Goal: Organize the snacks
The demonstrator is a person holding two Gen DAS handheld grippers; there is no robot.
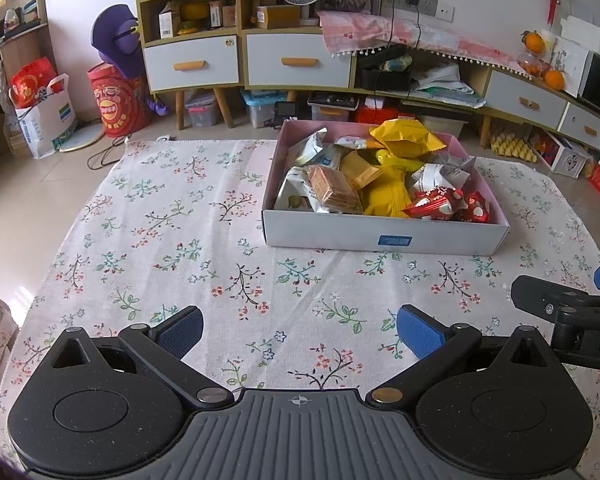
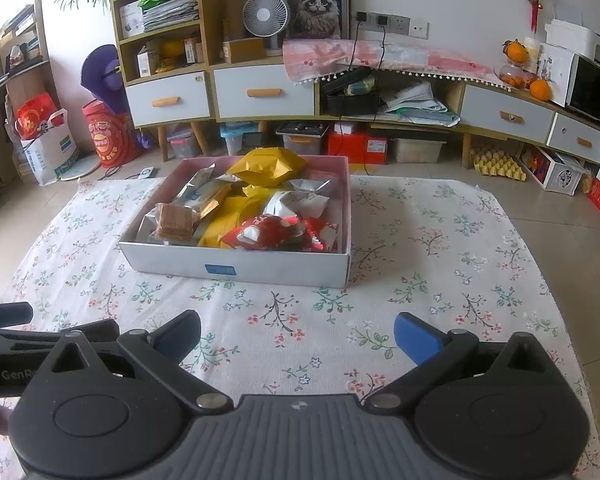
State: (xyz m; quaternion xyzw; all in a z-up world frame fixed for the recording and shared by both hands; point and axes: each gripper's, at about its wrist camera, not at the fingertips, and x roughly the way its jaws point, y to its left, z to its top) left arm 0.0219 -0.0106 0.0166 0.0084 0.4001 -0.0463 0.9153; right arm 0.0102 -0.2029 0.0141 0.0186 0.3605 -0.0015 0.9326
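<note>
A shallow white box (image 1: 340, 236) with a pink inside stands on the floral tablecloth (image 1: 180, 240). It holds several snack packs: yellow bags (image 1: 406, 138), a brown wafer pack (image 1: 334, 190), red wrappers (image 1: 440, 204) and white pouches. The box also shows in the right wrist view (image 2: 180, 262), with the yellow bag (image 2: 266, 166) and red wrappers (image 2: 276, 232). My left gripper (image 1: 300, 336) is open and empty, well short of the box. My right gripper (image 2: 298, 338) is open and empty, also short of the box. Each gripper shows at the edge of the other's view.
The cloth-covered table ends at a far edge (image 2: 420, 180). Beyond it stand low cabinets with drawers (image 2: 264, 92), a fan (image 2: 266, 14), storage bins (image 2: 300, 142), a red bucket (image 1: 118, 104) and bags on the floor.
</note>
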